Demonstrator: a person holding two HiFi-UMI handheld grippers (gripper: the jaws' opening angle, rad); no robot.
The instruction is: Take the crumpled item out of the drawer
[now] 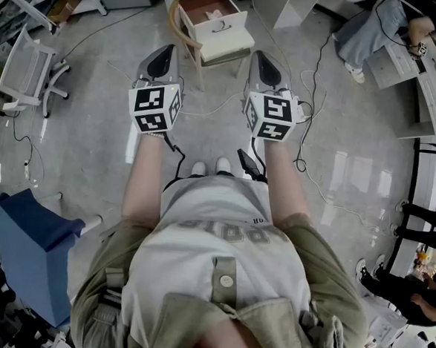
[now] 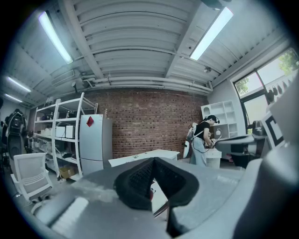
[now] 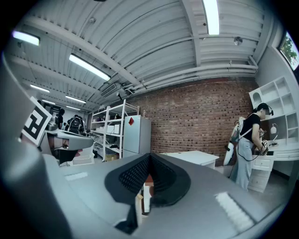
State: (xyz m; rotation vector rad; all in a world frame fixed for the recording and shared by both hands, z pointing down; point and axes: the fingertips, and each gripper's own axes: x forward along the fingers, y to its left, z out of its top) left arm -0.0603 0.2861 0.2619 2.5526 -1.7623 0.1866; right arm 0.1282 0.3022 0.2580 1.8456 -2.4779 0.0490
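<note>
- Up ahead, the drawer (image 1: 226, 30) stood open, the crumpled item (image 1: 214, 14) lying inside.
- Left gripper (image 1: 167, 51) and right gripper (image 1: 261, 56) hovered short of it, both clenched empty.

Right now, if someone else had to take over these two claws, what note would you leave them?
Left claw: shut, empty.
Right claw: shut, empty.
Both are held side by side, short of the drawer.
The drawer stands open straight ahead, and the crumpled item lies inside it.
Done: drawer open.
Left: open a claw, reach in, grip the item, lift it out.
</note>
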